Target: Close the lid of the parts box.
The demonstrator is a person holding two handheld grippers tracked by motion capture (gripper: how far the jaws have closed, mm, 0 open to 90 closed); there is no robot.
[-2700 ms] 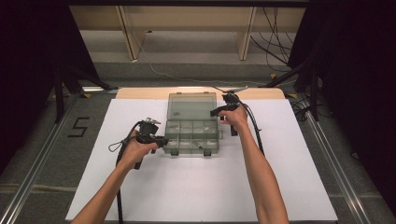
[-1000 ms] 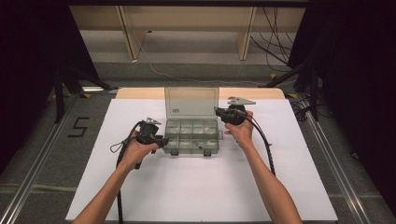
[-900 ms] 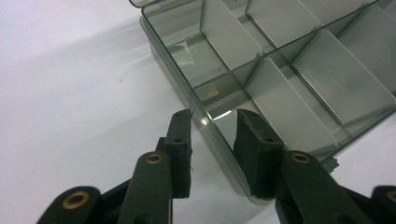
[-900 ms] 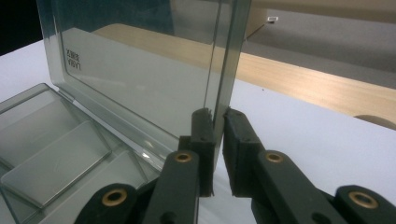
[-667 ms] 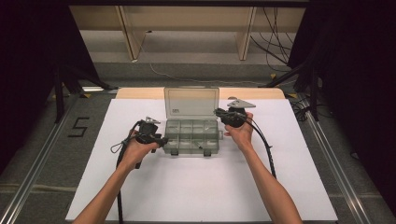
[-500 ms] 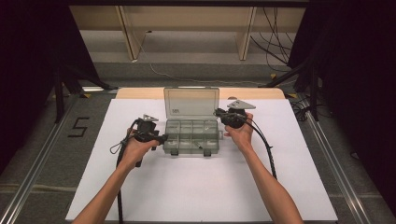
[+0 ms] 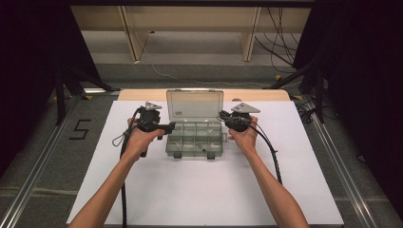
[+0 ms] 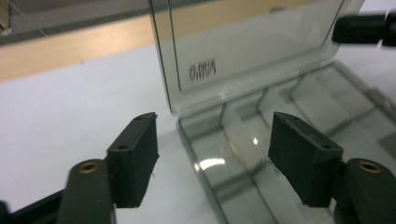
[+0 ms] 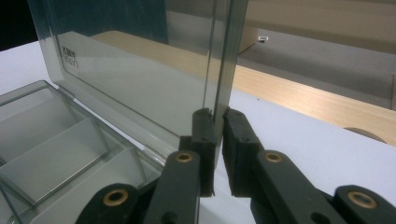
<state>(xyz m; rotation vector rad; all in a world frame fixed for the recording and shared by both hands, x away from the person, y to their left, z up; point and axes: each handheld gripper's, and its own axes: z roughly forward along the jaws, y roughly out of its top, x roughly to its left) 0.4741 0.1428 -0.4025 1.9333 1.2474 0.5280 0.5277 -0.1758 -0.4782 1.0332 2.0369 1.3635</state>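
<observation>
A clear grey compartment box (image 7: 195, 138) sits mid-table with its lid (image 7: 195, 104) standing upright at the back. My right gripper (image 7: 222, 115) is shut on the lid's right edge; in the right gripper view the jaws (image 9: 218, 116) pinch the thin lid (image 9: 140, 70) above the empty tray (image 9: 56, 135). My left gripper (image 7: 168, 127) is at the box's left side. In the left gripper view it (image 8: 215, 140) stands open, one jaw outside the box's left wall and one over the compartments (image 8: 280, 116), near the lid (image 8: 243, 51). The compartments look empty.
The box rests on a white mat (image 7: 204, 190) over a wooden table (image 7: 142, 95). Two latches (image 7: 177, 155) stick out at the box's front edge. Cables trail from both grippers along the forearms. Metal rails (image 7: 43, 166) run beside the table.
The lid has swung up from lower over the box to upright, carried by my right gripper, which moved back and to the right. My left gripper has stayed at the box's left side.
</observation>
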